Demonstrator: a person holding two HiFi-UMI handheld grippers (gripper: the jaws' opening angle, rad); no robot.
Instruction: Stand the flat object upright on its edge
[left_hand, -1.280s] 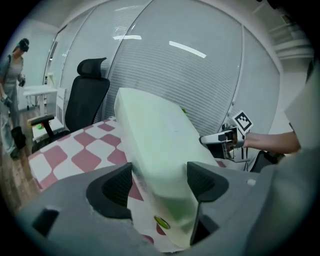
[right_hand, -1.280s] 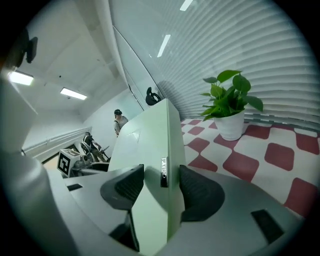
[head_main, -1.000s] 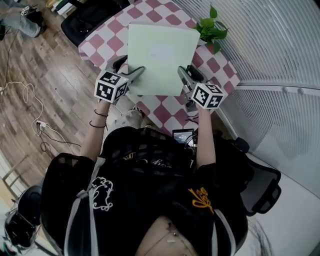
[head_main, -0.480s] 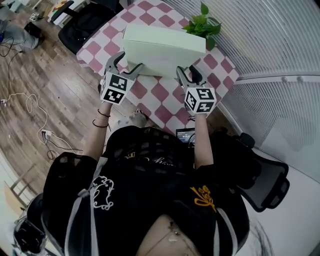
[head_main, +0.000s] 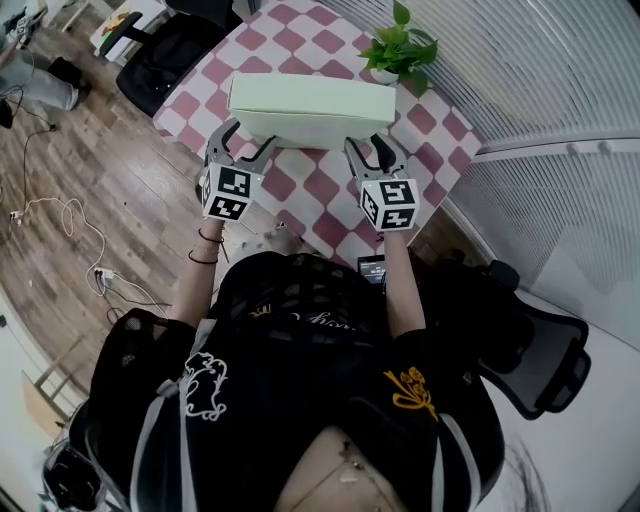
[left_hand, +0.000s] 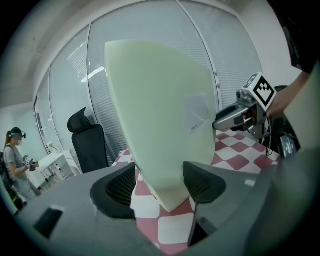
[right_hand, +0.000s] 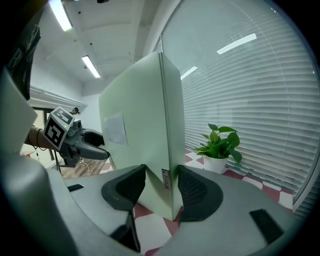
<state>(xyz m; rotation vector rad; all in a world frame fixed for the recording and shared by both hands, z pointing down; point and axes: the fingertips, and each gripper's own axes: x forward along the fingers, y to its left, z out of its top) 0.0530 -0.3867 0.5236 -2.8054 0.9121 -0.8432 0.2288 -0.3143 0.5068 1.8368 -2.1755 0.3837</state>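
A pale green flat box (head_main: 310, 110) stands upright on its long edge on the red-and-white checkered table (head_main: 330, 190). My left gripper (head_main: 245, 140) holds its lower left corner; the jaws are closing and both pads touch the box (left_hand: 160, 125) between them. At the lower right corner my right gripper (head_main: 370, 150) is shut on the box (right_hand: 145, 135), one pad on each broad face. The left gripper view shows my left gripper (left_hand: 160, 187) low on the box and the right gripper (left_hand: 240, 115) beyond it. In the right gripper view my right gripper (right_hand: 160, 187) clamps the corner.
A potted green plant (head_main: 400, 50) stands on the table just behind the box's right end, also in the right gripper view as the plant (right_hand: 217, 145). A black office chair (head_main: 165, 45) is beyond the table's left side. White blinds (head_main: 520, 70) run along the right.
The box has swung from showing its broad face to standing on its long edge, with only the narrow top edge seen from above. Both grippers moved forward with it.
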